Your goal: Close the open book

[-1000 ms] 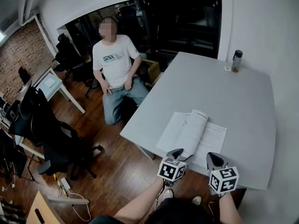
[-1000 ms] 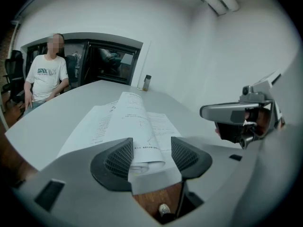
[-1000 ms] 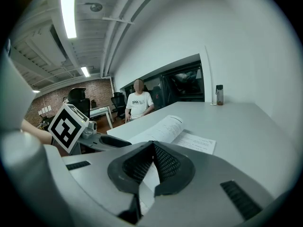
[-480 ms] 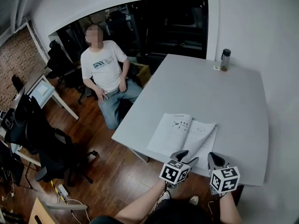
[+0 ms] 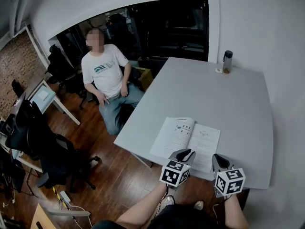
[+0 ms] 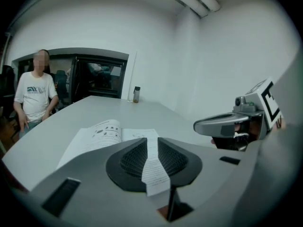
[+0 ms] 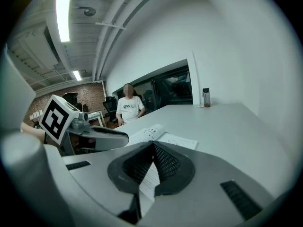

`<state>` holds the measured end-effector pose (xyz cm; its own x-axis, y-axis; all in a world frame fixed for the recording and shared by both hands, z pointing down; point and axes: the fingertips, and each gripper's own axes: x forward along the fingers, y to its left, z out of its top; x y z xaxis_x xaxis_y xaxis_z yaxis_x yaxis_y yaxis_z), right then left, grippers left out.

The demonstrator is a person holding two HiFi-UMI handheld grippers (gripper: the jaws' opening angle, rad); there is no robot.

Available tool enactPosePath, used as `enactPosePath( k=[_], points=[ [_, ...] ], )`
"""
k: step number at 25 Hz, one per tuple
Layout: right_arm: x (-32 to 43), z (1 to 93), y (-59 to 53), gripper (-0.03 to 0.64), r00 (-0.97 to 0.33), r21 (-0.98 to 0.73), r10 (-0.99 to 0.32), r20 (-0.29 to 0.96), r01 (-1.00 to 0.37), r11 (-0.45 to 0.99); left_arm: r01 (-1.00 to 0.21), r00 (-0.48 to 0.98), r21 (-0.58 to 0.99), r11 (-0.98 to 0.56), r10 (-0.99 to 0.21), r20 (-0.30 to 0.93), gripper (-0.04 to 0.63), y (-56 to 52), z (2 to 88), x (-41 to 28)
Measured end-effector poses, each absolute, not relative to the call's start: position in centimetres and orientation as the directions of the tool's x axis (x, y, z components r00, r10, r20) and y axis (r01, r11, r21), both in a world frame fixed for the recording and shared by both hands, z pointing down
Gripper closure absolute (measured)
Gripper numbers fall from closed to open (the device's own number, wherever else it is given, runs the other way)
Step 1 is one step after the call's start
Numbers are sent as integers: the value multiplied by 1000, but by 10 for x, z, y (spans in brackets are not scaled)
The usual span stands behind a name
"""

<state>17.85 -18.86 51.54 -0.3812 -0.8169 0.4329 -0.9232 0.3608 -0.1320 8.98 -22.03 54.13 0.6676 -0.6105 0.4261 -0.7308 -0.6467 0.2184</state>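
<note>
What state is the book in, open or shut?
Open: the book lies spread on the grey table, both printed pages facing up.

The middle page of the book (image 5: 190,138), curled upright a second ago, now lies flat on the table (image 5: 238,99). The left gripper (image 5: 185,153) jaws, wide then, have just been closing to a slit, nothing visibly caught between them.

The head view looks steeply down from above the 6 o'clock edge of the table (image 5: 238,94). Both gripper views sit low there, facing 12 o'clock, near the book (image 5: 188,136). All share book and bottle (image 5: 227,61).
</note>
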Motion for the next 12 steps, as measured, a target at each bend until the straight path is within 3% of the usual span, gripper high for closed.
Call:
enactPosePath(
  k=[4, 12],
  points=[
    [162, 515, -195, 614, -409, -134, -803, 433, -911, 391, -786, 601, 188, -588, -657, 455, 589, -231, 548, 57],
    [122, 521, -211, 614, -460, -142, -775, 434, -884, 445, -861, 483, 150, -486, -688, 542, 591, -246, 585, -12]
  ],
)
